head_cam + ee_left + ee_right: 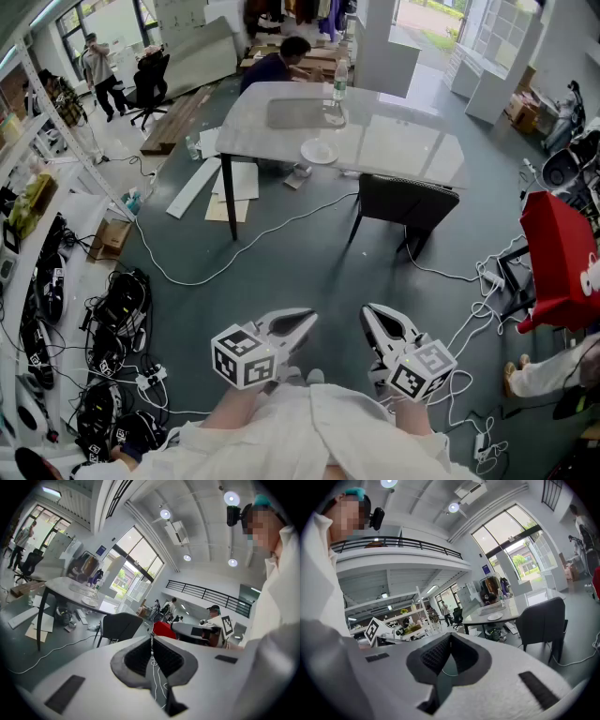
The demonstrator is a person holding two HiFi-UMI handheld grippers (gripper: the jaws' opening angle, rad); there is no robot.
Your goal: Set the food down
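The jaws of the left gripper (151, 638) are pressed together with nothing between the pads, and the jaws of the right gripper (449, 638) are likewise closed and empty. Both grippers are held side by side just in front of the white-sleeved torso, the left gripper (307, 322) and the right gripper (367, 312) pointing roughly level toward the room. No food is gripped, and no food can be made out anywhere. The likeliest place for it is the pale table (412, 141) well apart from the grippers, where a white plate (319, 151), a clear tray (298, 112) and a water bottle (339, 82) are set, yet the plate looks bare from here. A black chair (408, 200) is pushed against the table's near edge, and a white cable (202, 282) is strung across the floor between the person and the table. The task is judged not to be under way. Trouble could be caused by the approach itself: a foot could be caught by the cable, or the reach to the plate could be blocked by the chair back. The bottle, standing near the tray, could be knocked over by a careless sweep. What lies in the tray is too small and too glared to be read, and the table's far side is partly hidden by a seated person.
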